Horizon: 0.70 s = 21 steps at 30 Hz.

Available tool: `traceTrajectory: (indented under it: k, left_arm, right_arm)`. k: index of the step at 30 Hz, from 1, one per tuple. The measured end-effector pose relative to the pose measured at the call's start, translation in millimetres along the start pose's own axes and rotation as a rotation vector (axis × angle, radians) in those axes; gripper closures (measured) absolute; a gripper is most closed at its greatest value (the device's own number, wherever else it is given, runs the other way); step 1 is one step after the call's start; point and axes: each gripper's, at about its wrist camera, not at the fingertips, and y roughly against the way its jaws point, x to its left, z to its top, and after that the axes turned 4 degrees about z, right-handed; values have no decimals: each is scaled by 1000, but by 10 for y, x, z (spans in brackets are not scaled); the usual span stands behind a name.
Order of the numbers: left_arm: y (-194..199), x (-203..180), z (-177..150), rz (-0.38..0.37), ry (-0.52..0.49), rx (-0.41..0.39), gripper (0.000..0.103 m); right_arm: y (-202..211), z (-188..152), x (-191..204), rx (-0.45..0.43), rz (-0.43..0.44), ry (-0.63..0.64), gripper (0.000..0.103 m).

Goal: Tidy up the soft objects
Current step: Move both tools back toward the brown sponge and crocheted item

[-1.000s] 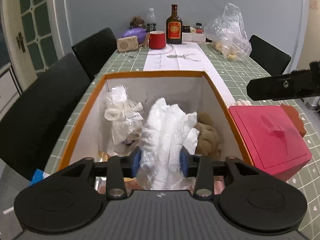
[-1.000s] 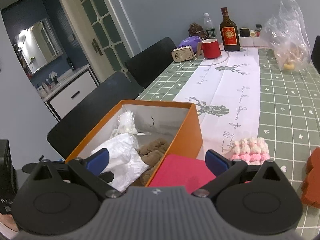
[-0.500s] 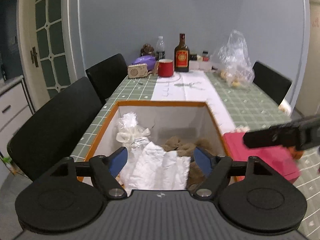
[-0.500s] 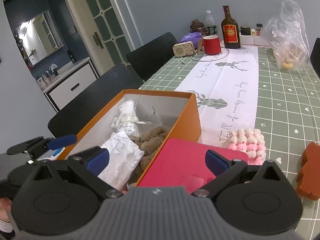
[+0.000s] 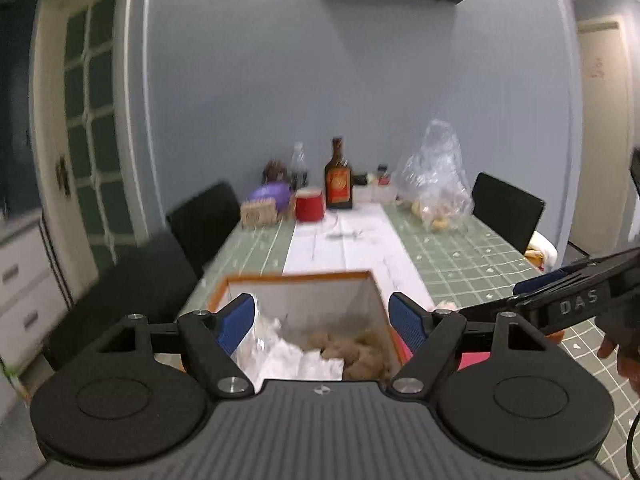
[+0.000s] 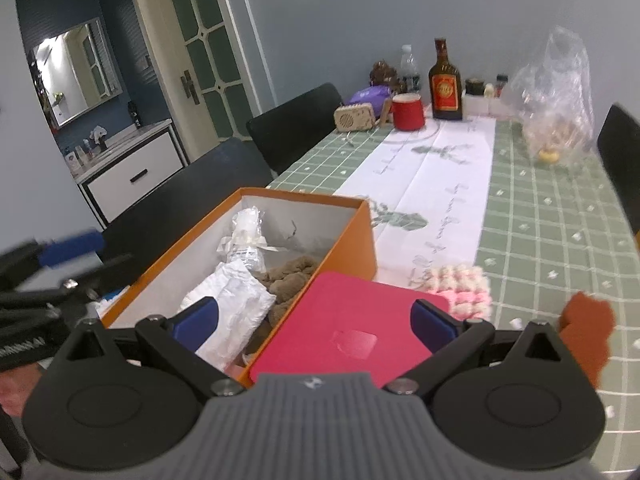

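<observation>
An orange box (image 6: 360, 232) with a white inside holds a crumpled white cloth (image 6: 236, 304), a brown plush (image 6: 292, 276) and a clear wrapped white bundle (image 6: 246, 236). My left gripper (image 5: 322, 324) is open and empty, raised behind the box's near end (image 5: 296, 278); the white cloth (image 5: 296, 360) and brown plush (image 5: 352, 346) show below it. My right gripper (image 6: 314, 322) is open and empty above a pink-red box (image 6: 352, 332) that leans on the orange box. A pink and white knit piece (image 6: 464, 284) and a rust-brown soft thing (image 6: 588, 320) lie on the table.
The green checked table (image 6: 552, 216) has a white runner (image 6: 440, 184). At the far end stand a red mug (image 6: 407, 111), a brown bottle (image 6: 445, 84), a small wooden radio (image 6: 354, 118) and a clear plastic bag (image 6: 556, 100). Black chairs (image 6: 296, 120) line the left side.
My left gripper let go of the white cloth into the orange box, opened, and drew back and up. The right gripper stayed open and moved a little closer over the pink-red box.
</observation>
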Motion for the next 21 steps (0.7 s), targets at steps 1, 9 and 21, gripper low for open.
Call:
traceTrajectory:
  k: [1,9,21]
  left_arm:
    - [65,-40,26,-2,-10,-15,13]
    - [402,-440,138,-36,-78,-88,13]
    - [629,-1143,398,-155,-211,-90,13]
  right_arm:
    - [64,-7,-2,-10,-8,6,3]
    - [658,-70,-309,-134,-148,-57,3]
    - [919,-395,-1273,-231,-405,-303,3]
